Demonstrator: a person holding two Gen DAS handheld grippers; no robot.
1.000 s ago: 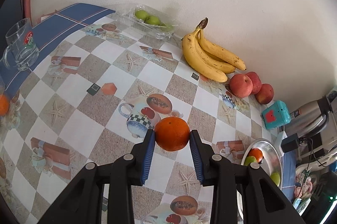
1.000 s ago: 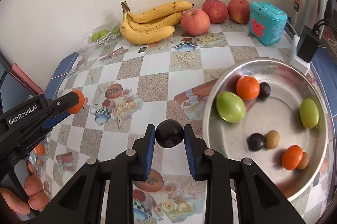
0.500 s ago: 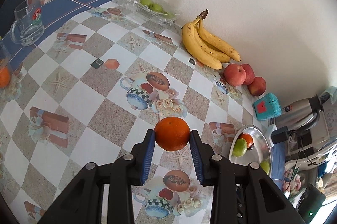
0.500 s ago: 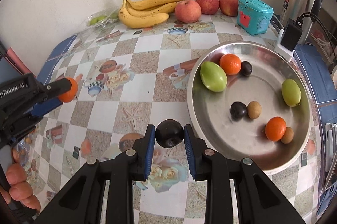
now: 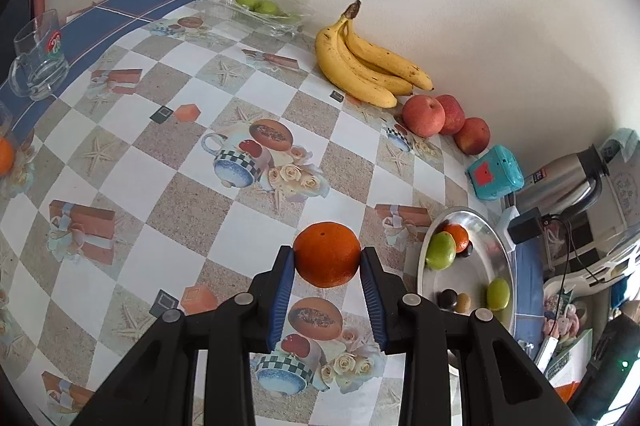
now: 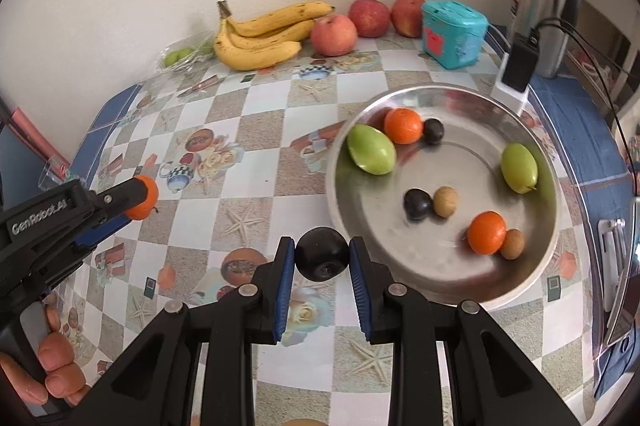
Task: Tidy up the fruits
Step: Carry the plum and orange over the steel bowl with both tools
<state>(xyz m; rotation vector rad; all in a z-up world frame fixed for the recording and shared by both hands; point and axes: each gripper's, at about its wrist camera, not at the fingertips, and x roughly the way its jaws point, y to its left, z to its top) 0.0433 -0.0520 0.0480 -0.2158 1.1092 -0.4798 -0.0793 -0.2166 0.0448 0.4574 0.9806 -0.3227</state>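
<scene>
While my left gripper (image 5: 327, 260) clamps an orange (image 5: 327, 254) above the tablecloth (image 5: 120, 162), only the right view shows my right gripper (image 6: 322, 260) gripping a dark plum (image 6: 322, 254) beside the steel bowl (image 6: 440, 290).

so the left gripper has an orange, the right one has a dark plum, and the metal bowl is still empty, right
Not quite: the metal bowl is not empty. The right wrist view shows fruit in it already, including two green fruits, two oranges and several small dark and brown ones. The rest holds: the left gripper grips an orange and the right gripper a dark plum.
</scene>
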